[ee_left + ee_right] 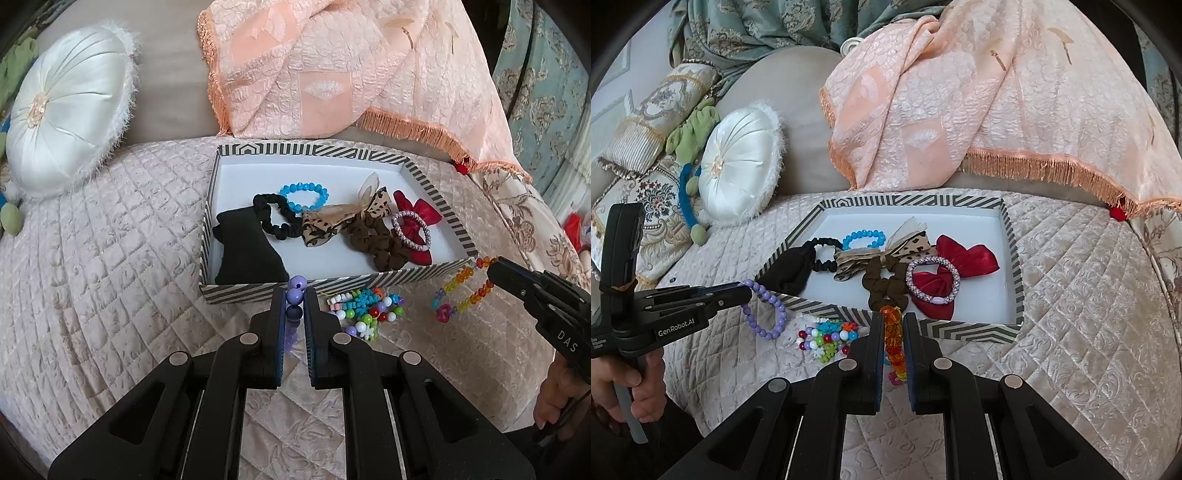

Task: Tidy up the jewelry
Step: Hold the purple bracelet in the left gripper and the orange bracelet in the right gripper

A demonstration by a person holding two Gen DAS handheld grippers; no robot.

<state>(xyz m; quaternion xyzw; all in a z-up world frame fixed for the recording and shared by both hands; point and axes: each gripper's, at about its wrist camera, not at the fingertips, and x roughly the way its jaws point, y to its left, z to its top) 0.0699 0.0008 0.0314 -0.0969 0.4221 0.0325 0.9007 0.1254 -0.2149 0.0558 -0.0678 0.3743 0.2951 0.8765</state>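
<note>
Two grippers each clamped one bracelet: the left gripper pinched a purple bead bracelet, the right gripper an orange-to-rainbow bead bracelet, both just before the striped box. Inside lay two bracelets, two scrunchies, bows. A mixed bead pile sat between them on the quilted cover.

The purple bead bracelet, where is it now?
The purple bead bracelet hangs from the shut left gripper, just in front of the striped box's near wall, left of the heap of mixed beads on the quilt.
</note>
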